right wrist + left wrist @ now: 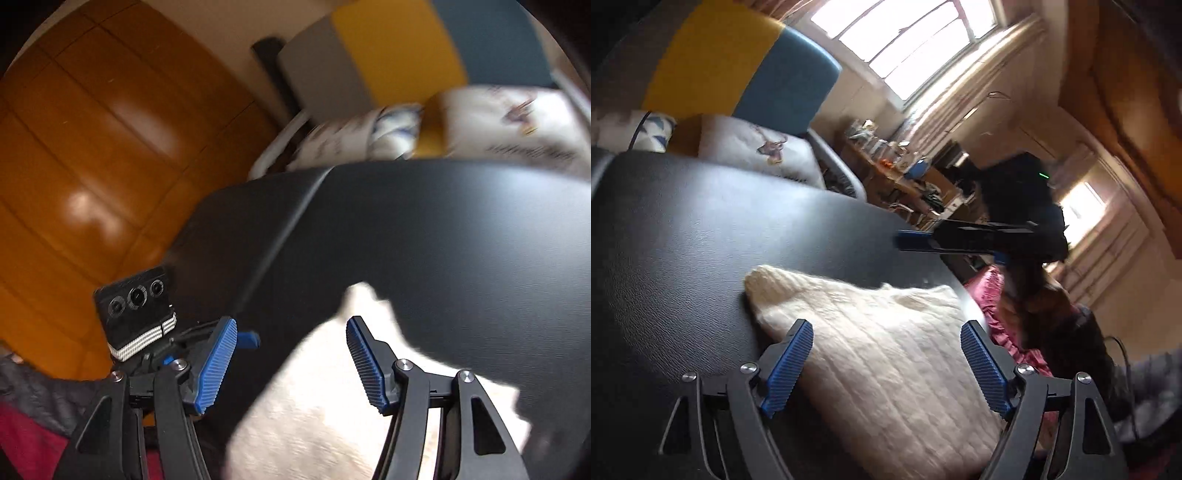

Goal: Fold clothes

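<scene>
A cream knitted garment [886, 369] lies in a flat bundle on the black table [683, 240], close to its right edge. My left gripper [887, 326] hovers just over the knit, open, with its blue pads [790, 365] on either side and nothing between them. The right gripper [960, 240] shows side-on beyond the garment. In the right wrist view the same garment [325, 406] lies blurred on the table [443, 240], under my right gripper [291, 321], which is open and holds nothing. The left gripper [147, 332] shows at that view's lower left, off the table's corner.
White printed cushions [757, 147] and a yellow and blue chair back [738, 66] stand behind the table. A person's red clothing [1004, 314] is at the right edge. A cluttered desk [905, 177] sits by the window. Orange wooden boards [74, 166] show left of the table.
</scene>
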Tool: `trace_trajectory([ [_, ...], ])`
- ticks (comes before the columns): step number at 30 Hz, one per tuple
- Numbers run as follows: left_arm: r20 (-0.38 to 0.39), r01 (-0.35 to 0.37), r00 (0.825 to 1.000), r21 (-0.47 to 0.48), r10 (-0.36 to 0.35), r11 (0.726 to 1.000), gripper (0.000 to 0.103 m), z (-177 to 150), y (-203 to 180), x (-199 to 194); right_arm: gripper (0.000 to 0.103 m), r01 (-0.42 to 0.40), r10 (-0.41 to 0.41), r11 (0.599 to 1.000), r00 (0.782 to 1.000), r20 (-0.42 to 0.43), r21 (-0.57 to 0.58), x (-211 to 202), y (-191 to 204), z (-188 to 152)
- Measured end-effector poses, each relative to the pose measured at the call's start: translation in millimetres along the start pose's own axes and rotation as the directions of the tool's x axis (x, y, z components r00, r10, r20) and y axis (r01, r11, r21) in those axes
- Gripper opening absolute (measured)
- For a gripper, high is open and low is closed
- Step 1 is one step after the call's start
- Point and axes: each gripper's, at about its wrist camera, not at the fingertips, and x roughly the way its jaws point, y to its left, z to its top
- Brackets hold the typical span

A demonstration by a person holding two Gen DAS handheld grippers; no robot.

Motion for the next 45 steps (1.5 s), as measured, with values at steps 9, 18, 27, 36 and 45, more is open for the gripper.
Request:
trace_trajectory([
  [9, -0.179, 0.077, 0.982, 0.102, -0.058, 0.992, 0.091, -63.2, -64.8, 59.4, 0.061, 0.242, -0.242, 0.970, 0.953, -0.180, -0.024, 87.7, -51.4, -1.6],
  [18, -0.171, -0.052, 0.980, 0.271, 0.101, 0.961, 0.093, -72.7, -93.7, 66.7, 0.061, 0.250, -0.248, 0.968, 0.962, -0.113, 0.004, 67.0, -54.5, -6.7],
  [27, -0.068, -0.104, 0.992, 0.089, 0.110, 0.991, 0.093, -64.4, -87.2, 41.8, 0.062, 0.240, -0.240, 0.971, 0.968, 0.080, 0.010, -39.6, -12.4, -55.5],
  [36, -0.108, -0.184, 0.976, 0.067, 0.191, 0.981, 0.094, -72.9, -77.2, 43.3, 0.063, 0.373, -0.372, 0.928, 0.925, 0.077, -0.003, -67.8, 3.8, -146.7],
  [45, -0.092, -0.188, 0.977, 0.036, 0.190, 0.982, 0.095, -63.0, -62.9, 37.8, 0.063, 0.328, -0.345, 0.937, 0.923, 0.169, 0.119, -115.3, 7.7, -192.9],
])
